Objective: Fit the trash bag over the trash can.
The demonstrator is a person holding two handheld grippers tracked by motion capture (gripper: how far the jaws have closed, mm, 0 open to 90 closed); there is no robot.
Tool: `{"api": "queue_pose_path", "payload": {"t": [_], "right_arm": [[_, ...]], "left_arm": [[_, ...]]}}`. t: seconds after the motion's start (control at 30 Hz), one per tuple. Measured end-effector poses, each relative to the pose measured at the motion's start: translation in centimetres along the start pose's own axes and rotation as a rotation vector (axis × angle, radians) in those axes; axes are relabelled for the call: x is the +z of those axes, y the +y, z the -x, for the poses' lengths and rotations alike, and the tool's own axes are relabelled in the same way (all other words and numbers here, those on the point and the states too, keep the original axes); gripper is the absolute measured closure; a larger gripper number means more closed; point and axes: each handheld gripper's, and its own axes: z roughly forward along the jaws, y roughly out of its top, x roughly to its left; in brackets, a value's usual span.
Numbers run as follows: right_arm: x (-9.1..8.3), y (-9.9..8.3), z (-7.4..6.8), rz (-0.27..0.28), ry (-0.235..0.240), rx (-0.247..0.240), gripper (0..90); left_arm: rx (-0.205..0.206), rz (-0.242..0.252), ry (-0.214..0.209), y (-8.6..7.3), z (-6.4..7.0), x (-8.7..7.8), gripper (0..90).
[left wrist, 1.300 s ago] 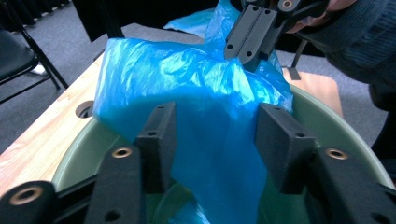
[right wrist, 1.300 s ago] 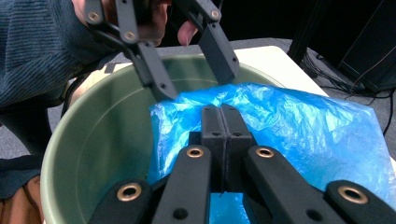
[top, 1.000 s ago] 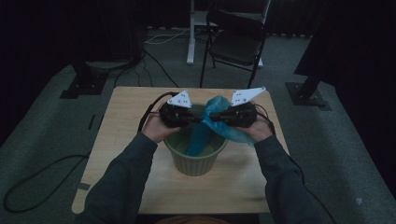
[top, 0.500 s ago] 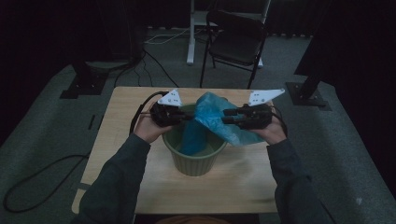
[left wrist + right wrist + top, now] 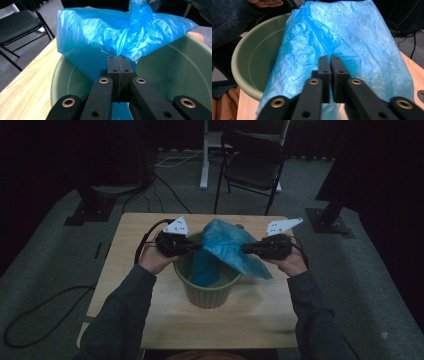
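Observation:
A green plastic bin [image 5: 207, 292] stands on the wooden table [image 5: 150, 320]. A blue plastic bag [image 5: 227, 247] is stretched over its mouth, part hanging inside and part draped over the right rim. My left gripper [image 5: 196, 246] is shut on the bag's left edge above the bin. In the left gripper view the closed jaws pinch a gathered fold of the bag [image 5: 117, 37] over the bin [image 5: 175, 75]. My right gripper [image 5: 246, 249] is shut on the bag's right side. In the right gripper view the bag [image 5: 342, 42] spreads beyond the jaws, with the bin [image 5: 254, 57] at left.
A black folding chair [image 5: 252, 167] stands behind the table, beside a white post [image 5: 204, 155]. Cables [image 5: 45, 305] trail over the grey carpet at left. Dark stand bases [image 5: 332, 222] sit at both sides of the table's far edge.
Both grippers have moved apart, left going left and right going right. The bag, bunched between them a second ago, is now spread wide over the bin.

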Motion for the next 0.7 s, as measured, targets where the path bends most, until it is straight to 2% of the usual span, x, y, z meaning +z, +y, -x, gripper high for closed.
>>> {"api": "queue_pose_path", "payload": {"t": [0.03,0.07,0.2,0.27,0.33,0.47,0.63,0.7], "right_arm": [[0.0,0.0,0.0,0.0,0.0,0.0,89.0],[-0.1,0.3,-0.1,0.008,-0.015,-0.003,90.0],[-0.3,0.6,-0.1,0.01,-0.021,-0.006,90.0],[-0.4,0.6,-0.1,0.01,-0.021,-0.005,90.0],[-0.5,0.6,-0.1,0.007,-0.022,-0.005,90.0],[-0.1,0.8,-0.2,0.004,-0.019,-0.008,90.0],[1.0,1.8,-0.7,0.007,-0.006,-0.033,90.0],[1.2,2.1,-1.0,0.013,-0.003,-0.039,90.0]], "left_arm": [[0.0,0.0,0.0,0.0,0.0,0.0,89.9],[-0.001,0.008,0.0,0.0,0.0,-0.2,85.7],[-0.011,0.037,-0.007,0.1,0.0,-0.6,71.8],[-0.002,0.039,-0.003,0.3,0.0,-0.9,67.0],[-0.001,0.069,-0.008,0.5,0.1,-1.2,62.6],[0.017,0.103,-0.034,1.3,0.5,-1.3,57.9],[0.034,0.098,-0.054,2.6,1.1,-0.2,54.5],[0.04,0.081,-0.056,3.0,1.4,0.5,54.3]]}}
